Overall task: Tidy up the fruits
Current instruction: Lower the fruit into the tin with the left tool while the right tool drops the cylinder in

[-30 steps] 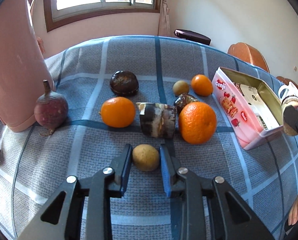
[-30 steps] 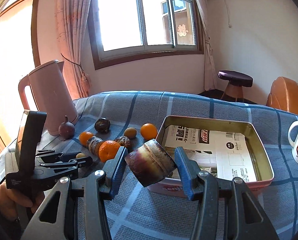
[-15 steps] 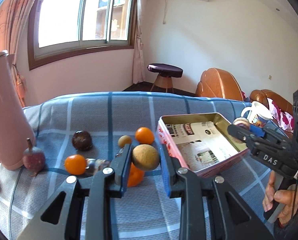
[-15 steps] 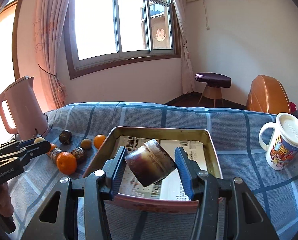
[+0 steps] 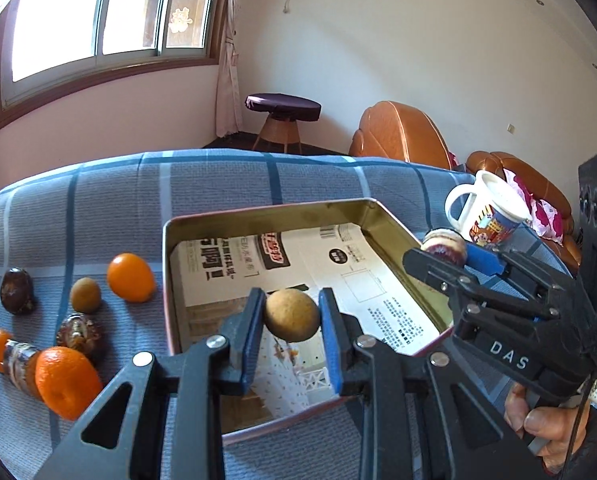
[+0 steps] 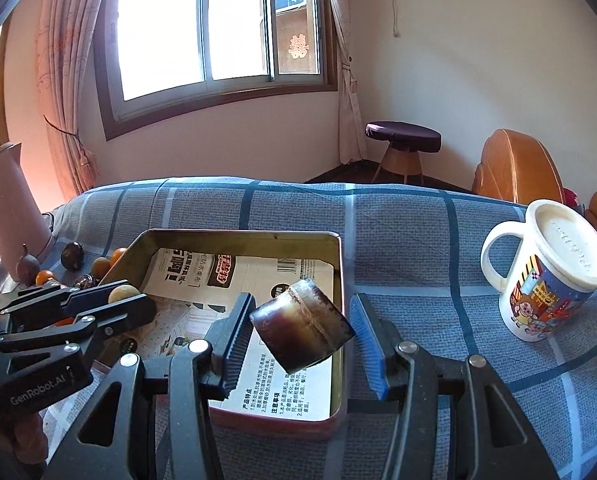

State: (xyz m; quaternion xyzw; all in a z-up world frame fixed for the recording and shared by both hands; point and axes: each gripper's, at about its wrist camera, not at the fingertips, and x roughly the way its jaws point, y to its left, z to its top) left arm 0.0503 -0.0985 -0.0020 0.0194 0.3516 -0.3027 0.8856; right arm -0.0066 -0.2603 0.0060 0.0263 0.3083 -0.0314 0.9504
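Note:
My left gripper is shut on a small tan round fruit and holds it above the metal tin, which is lined with printed paper. My right gripper holds a dark brown cut cane piece over the tin's right side; its jaws stand wider than before and the right pad looks apart from the piece. The right gripper also shows in the left wrist view. Oranges, a tan fruit and dark fruits lie left of the tin.
A lidded cartoon mug stands on the blue checked cloth right of the tin. A pink kettle and a beet-like root stand far left. A stool and brown chair are beyond the table.
My left gripper lifted the tan fruit off the cloth and carried it right, over the tin. My right gripper moved the cane piece over the tin and its jaws have widened.

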